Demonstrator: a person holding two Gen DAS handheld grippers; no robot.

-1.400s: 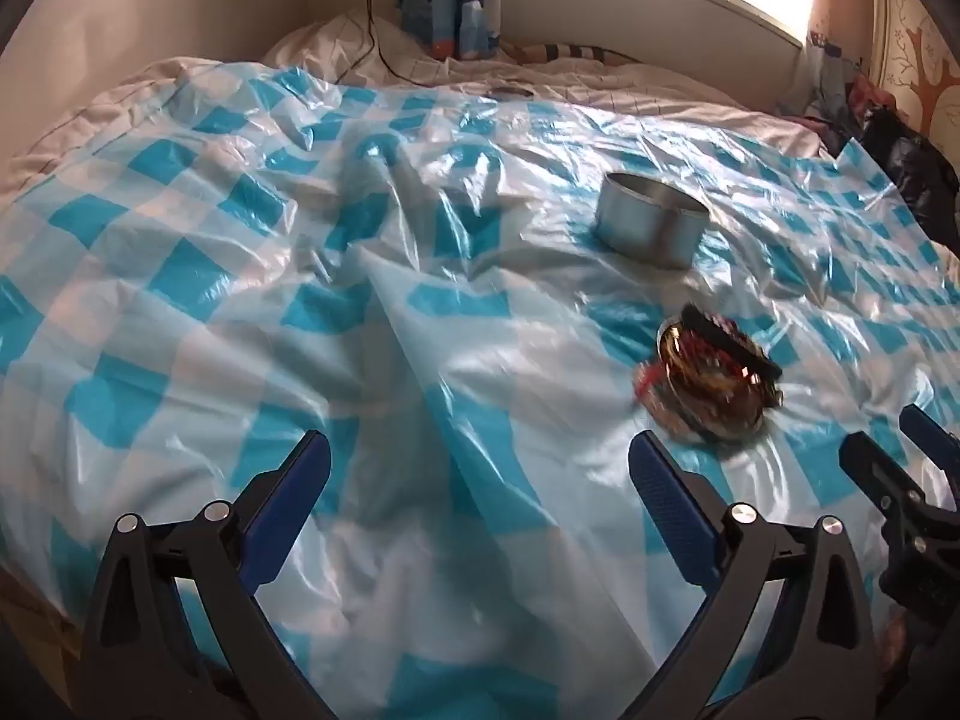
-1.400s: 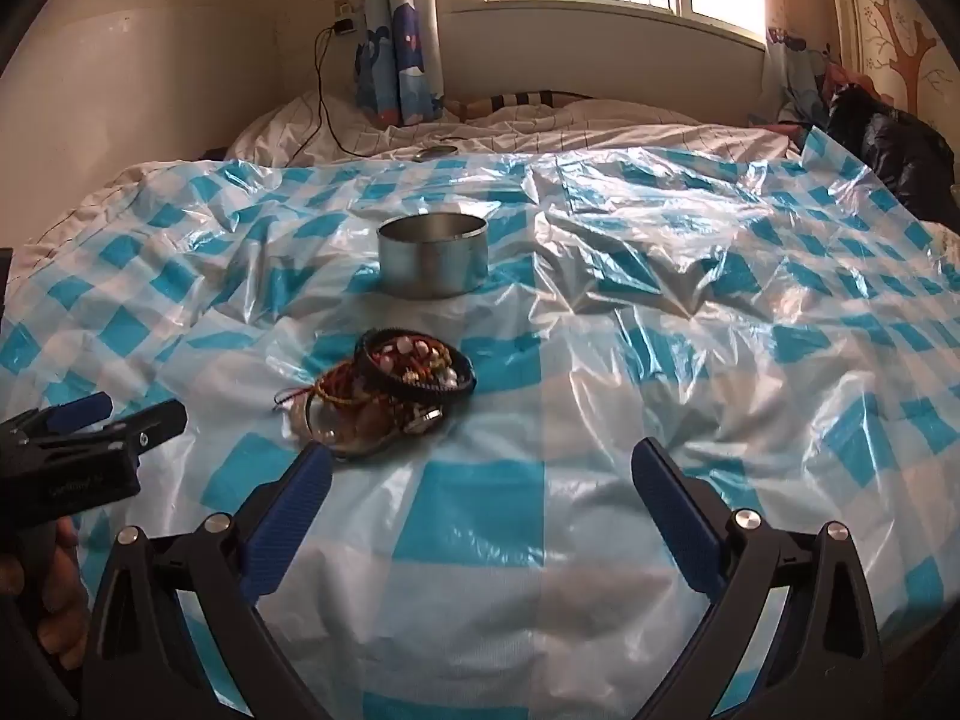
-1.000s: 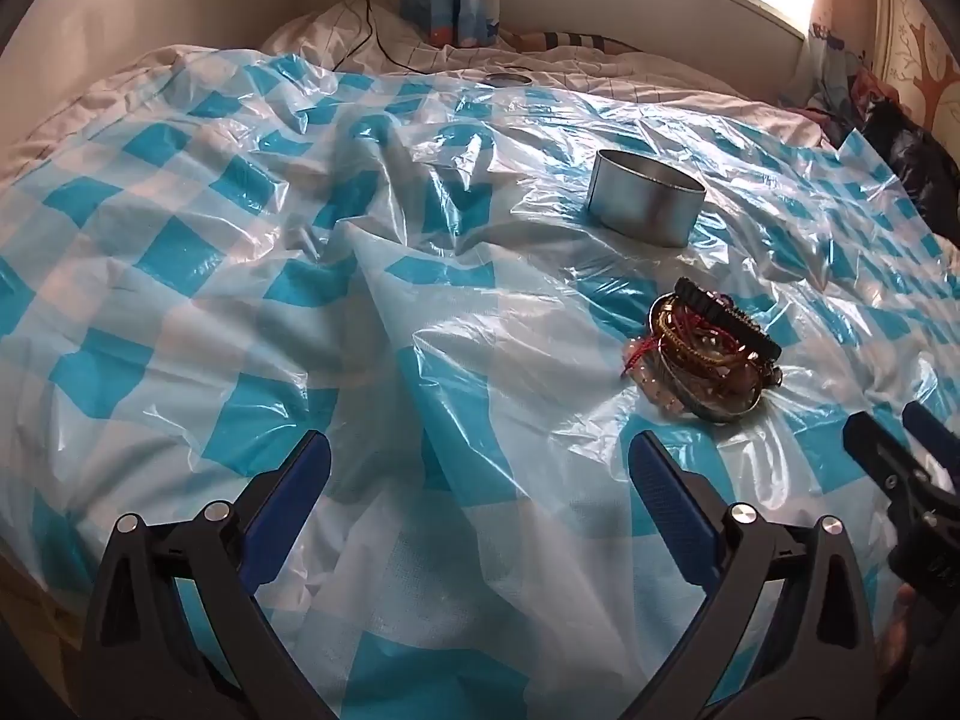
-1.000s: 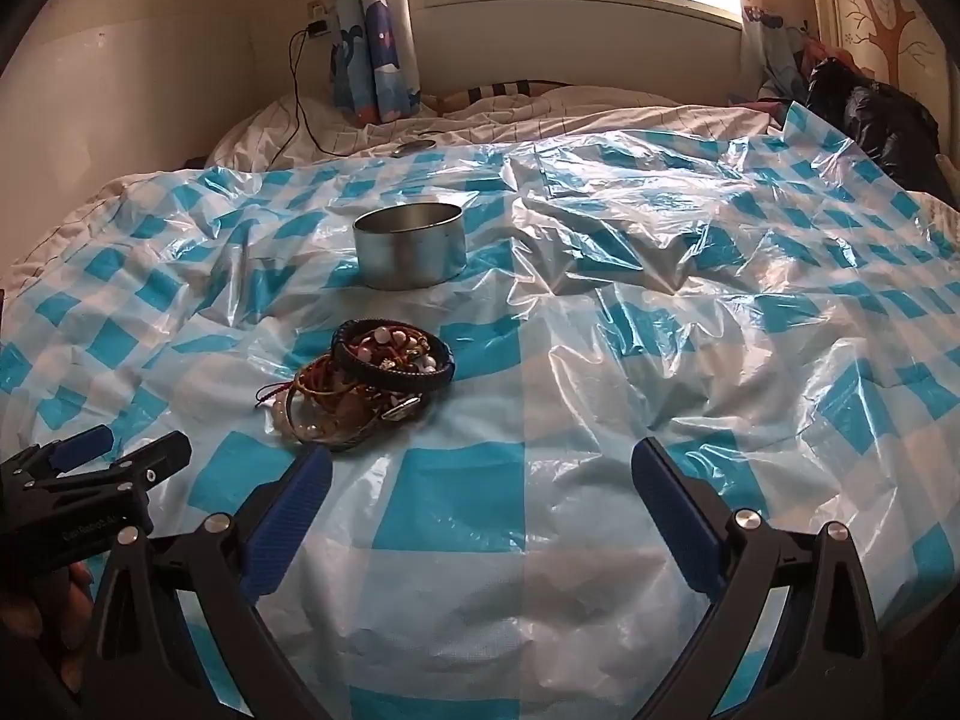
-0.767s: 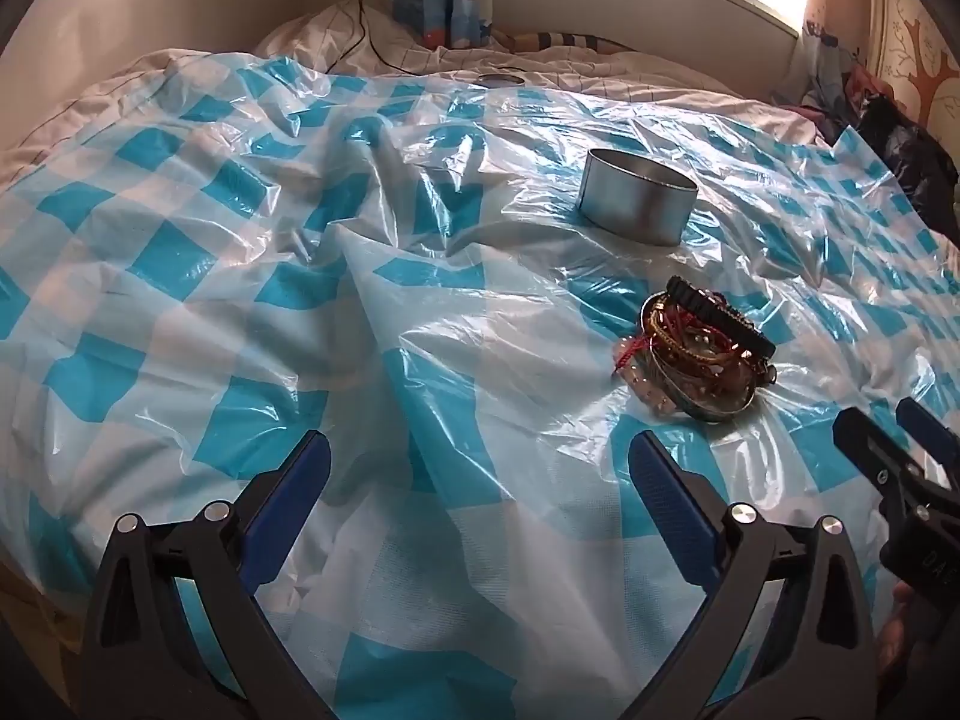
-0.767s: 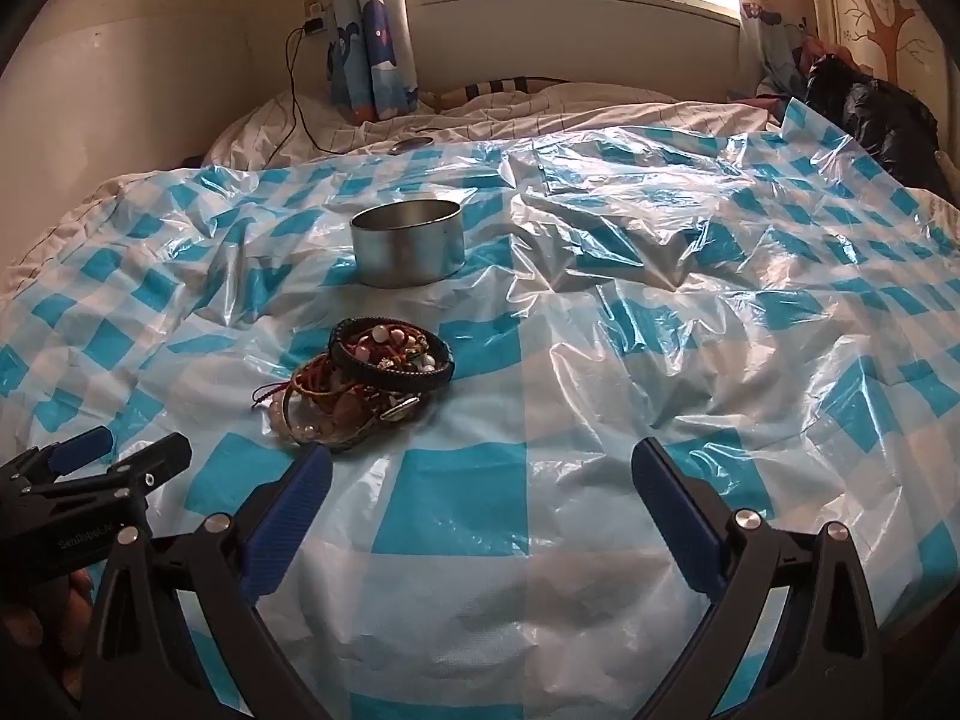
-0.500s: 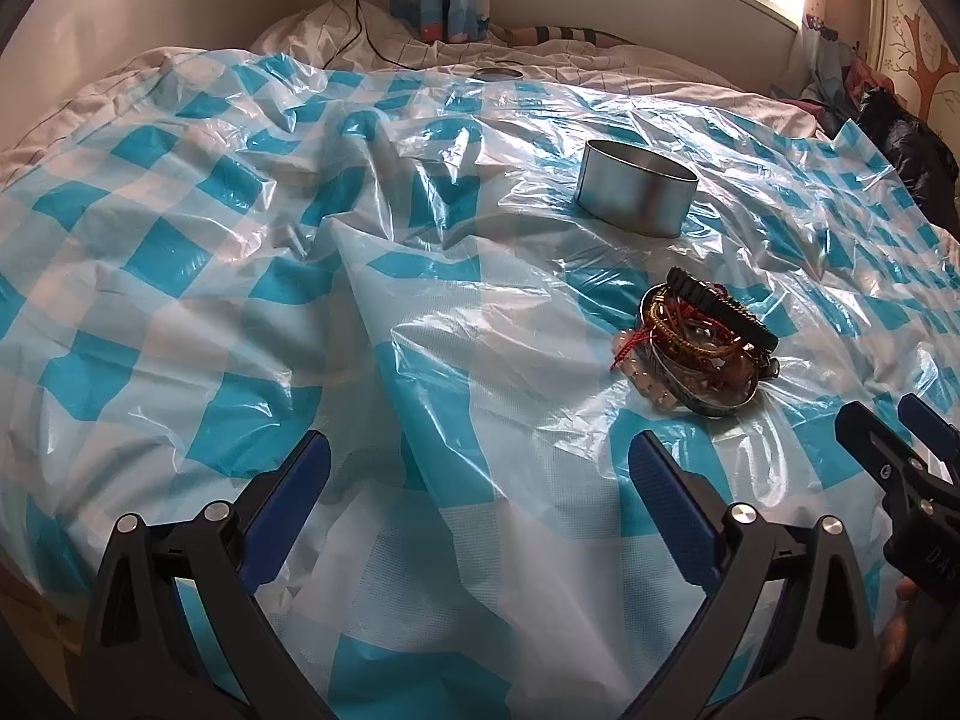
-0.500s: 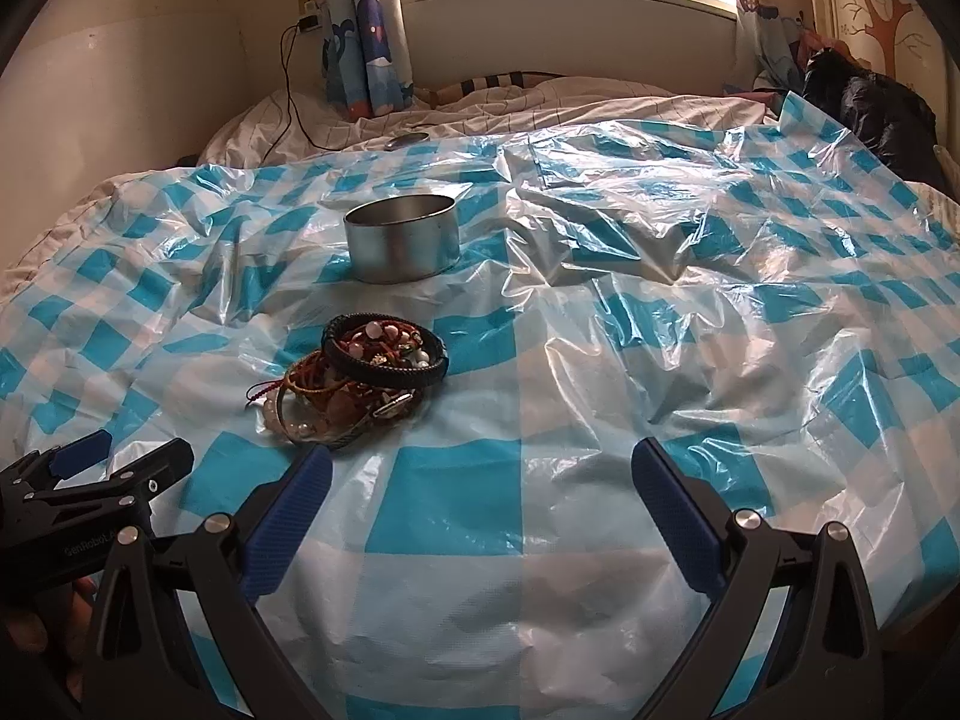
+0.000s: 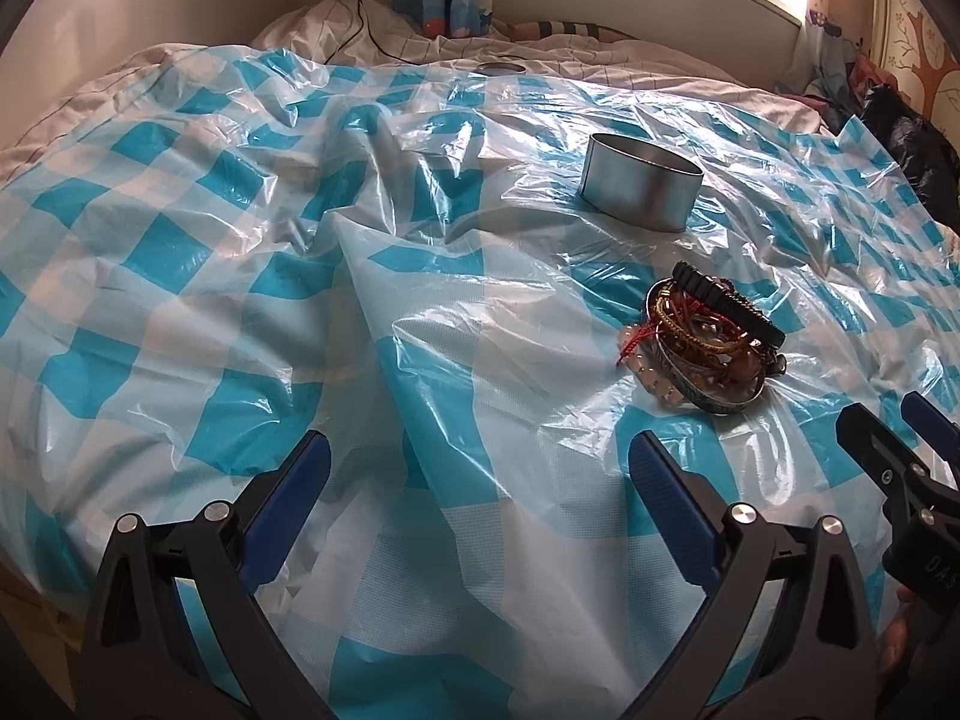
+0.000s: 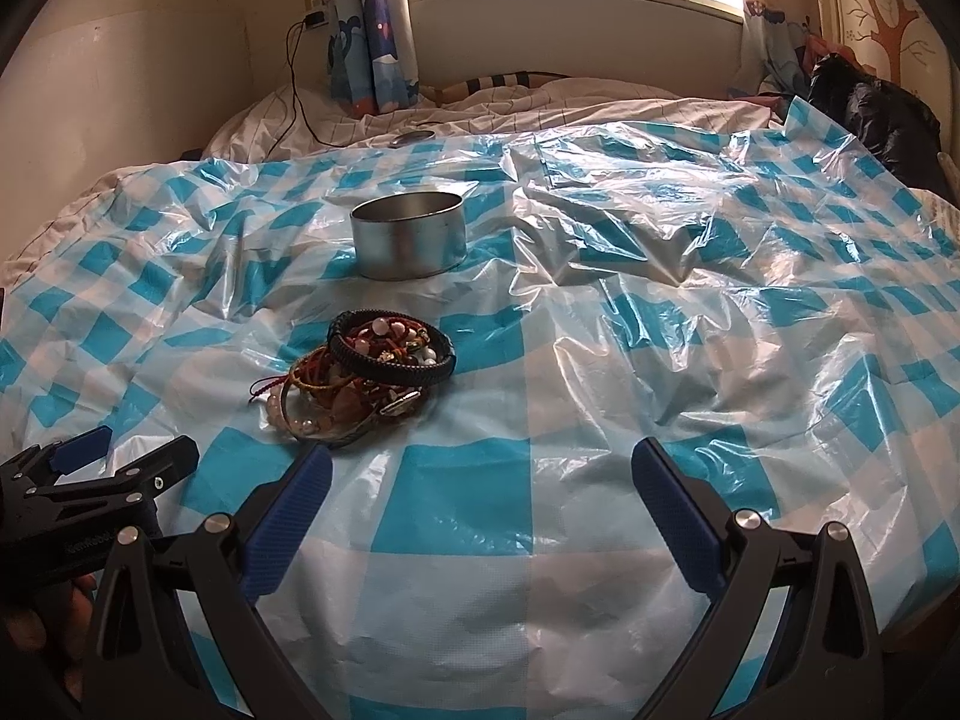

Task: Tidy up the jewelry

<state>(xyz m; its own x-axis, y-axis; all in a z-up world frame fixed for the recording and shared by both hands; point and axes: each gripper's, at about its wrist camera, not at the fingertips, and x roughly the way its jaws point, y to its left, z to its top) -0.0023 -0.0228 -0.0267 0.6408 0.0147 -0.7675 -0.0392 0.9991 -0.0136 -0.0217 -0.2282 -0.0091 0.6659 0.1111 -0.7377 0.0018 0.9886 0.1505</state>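
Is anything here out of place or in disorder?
Yes. The bracelets lie in a tangled heap on the checked plastic sheet, outside the open round metal tin beyond them. The sheet is heavily wrinkled.

Left wrist view sits low behind the left hand-held gripper, looking forward across the bed's checked plastic sheet, toward the window wall. The pile of bracelets lies ahead to its right, the metal tin beyond. Right wrist view rides behind the right hand-held gripper, facing the same way; here the pile of bracelets is ahead-left, near. Both views share pile, tin, sheet, curtain. Each catches the other's gripper at its edge: left one here, right one there.
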